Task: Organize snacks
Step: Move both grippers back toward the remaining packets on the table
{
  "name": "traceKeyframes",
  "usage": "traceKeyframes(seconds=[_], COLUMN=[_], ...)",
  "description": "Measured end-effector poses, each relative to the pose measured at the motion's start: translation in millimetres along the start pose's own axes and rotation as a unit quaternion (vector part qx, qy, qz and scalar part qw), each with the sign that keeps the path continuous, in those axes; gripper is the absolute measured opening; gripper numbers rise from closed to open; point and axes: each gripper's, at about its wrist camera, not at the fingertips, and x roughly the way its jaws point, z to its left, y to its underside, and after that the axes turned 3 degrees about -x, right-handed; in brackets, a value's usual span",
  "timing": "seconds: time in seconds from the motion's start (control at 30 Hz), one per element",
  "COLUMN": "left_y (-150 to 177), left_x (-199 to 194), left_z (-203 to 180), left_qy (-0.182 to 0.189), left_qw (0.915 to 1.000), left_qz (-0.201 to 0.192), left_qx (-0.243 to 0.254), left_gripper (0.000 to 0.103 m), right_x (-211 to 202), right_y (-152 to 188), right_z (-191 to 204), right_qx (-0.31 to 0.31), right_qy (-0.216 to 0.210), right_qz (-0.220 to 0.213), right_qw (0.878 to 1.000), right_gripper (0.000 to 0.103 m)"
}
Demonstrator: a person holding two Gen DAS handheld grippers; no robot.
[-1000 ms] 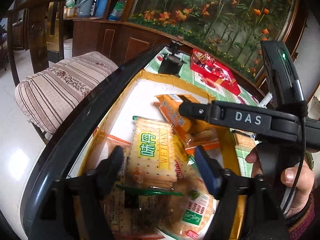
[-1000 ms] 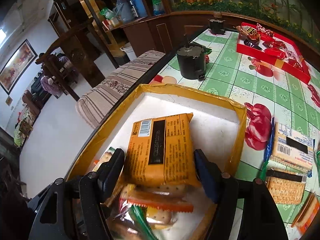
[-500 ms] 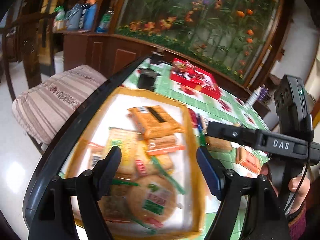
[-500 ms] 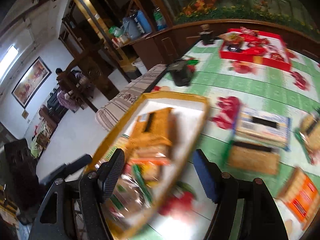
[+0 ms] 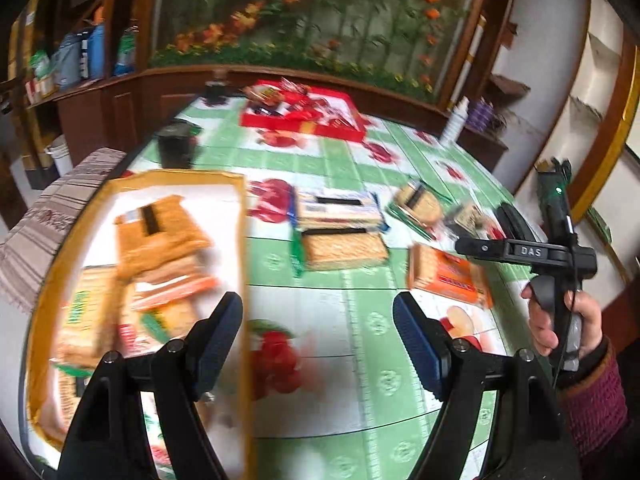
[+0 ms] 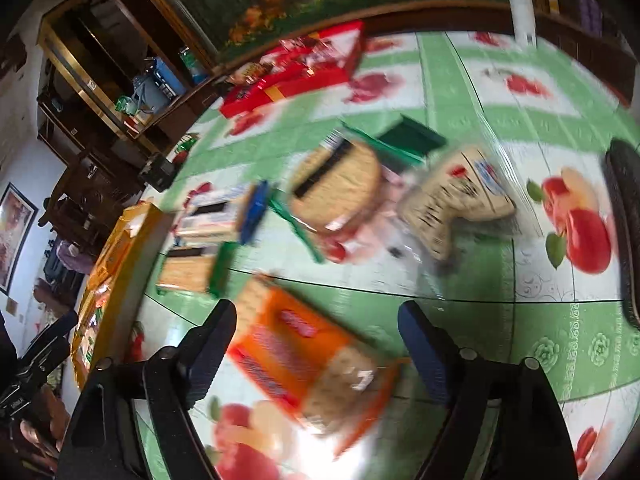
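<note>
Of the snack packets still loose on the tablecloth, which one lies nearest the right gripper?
The orange cracker packet: it lies between the open fingers of the right gripper, while the green-edged, blue-edged and pale packets lie farther up the table.

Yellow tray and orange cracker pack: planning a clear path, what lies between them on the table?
Left wrist view: between yellow tray and orange cracker pack lie a blue-edged pack and green-edged pack.
</note>
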Motion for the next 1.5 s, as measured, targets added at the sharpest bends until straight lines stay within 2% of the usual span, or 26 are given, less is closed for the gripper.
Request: traceKeyframes(seconds=[0.1,0.17,0.2,0.27,0.37,0.5,0.53,0.6,0.63,0.8,0.87,0.97,1.07,1.13,1.2,1.27,1.33,1.4,1.43,1.5], left_y=[-6,-12,-18,-27,-41,-57,-59,-62,-63,-68,-65,-56,-39,-24,-12,-12,-20,-27,-30,-29], left_x=[16,26,33,45,60,85,90,104,108,131,141,140,138,134,123,115,109,111,117,132], left_z=[-14,-19,-21,-24,-27,-29,-30,-28,-27,-9,-4,-19,-41,-59,-76,-84,-89,-90,-92,-97], left_qy=[0.005,-0.006,-0.018,-0.032,-0.044,-0.046,-0.052,-0.066,-0.071,-0.089,-0.070,-0.067,-0.018,0.017,0.026,0.019,-0.026,-0.056,-0.066,-0.074], left_qw=[0.9994,0.9989,0.9983,0.9972,0.9964,0.9961,0.9955,0.9940,0.9934,0.9901,0.9880,0.9892,0.9863,0.9803,0.9776,0.9781,0.9820,0.9818,0.9805,0.9749], left_qz=[0.028,0.038,0.045,0.058,0.064,0.074,0.077,0.086,0.089,0.103,0.124,0.128,0.164,0.191,0.187,0.173,0.131,0.110,0.105,0.118], left_qx=[0.018,0.028,0.032,0.036,0.033,0.018,0.017,0.013,0.010,-0.036,-0.060,-0.024,0.012,0.049,0.093,0.114,0.133,0.145,0.153,0.174], left_gripper=[0.077,0.078,0.078,0.078,0.078,0.078,0.078,0.078,0.078,0.078,0.078,0.079,0.079,0.079,0.079,0.080,0.081,0.081,0.081,0.081], right_x=[5,1,-1,-3,1,12,14,15,13,3,2,-1,0,-2,-4,-7,-8,-9,-9,-9], right_y=[3,9,13,24,37,46,47,47,45,41,39,36,33,31,29,27,26,26,25,25], right_z=[-1,11,20,43,68,81,81,71,67,50,45,38,34,29,23,18,16,15,14,14], right_qx=[-0.008,-0.046,-0.072,-0.143,-0.209,-0.247,-0.252,-0.234,-0.225,-0.178,-0.159,-0.136,-0.117,-0.097,-0.076,-0.063,-0.057,-0.054,-0.054,-0.055], right_qy=[-0.044,-0.067,-0.066,-0.037,0.030,0.084,0.093,0.088,0.081,0.079,0.074,0.061,0.050,0.041,0.031,0.028,0.035,0.033,0.033,0.039], right_qz=[0.027,0.042,0.045,0.048,0.034,0.018,0.013,0.029,0.029,0.031,0.031,0.031,0.032,0.032,0.032,0.028,0.023,0.022,0.022,0.022], right_qw=[0.999,0.996,0.994,0.988,0.977,0.965,0.963,0.968,0.971,0.980,0.984,0.988,0.991,0.994,0.996,0.997,0.997,0.998,0.998,0.998], right_gripper=[0.088,0.088,0.088,0.091,0.091,0.091,0.085,0.067,0.064,0.063,0.063,0.063,0.063,0.063,0.063,0.062,0.062,0.062,0.062,0.062])
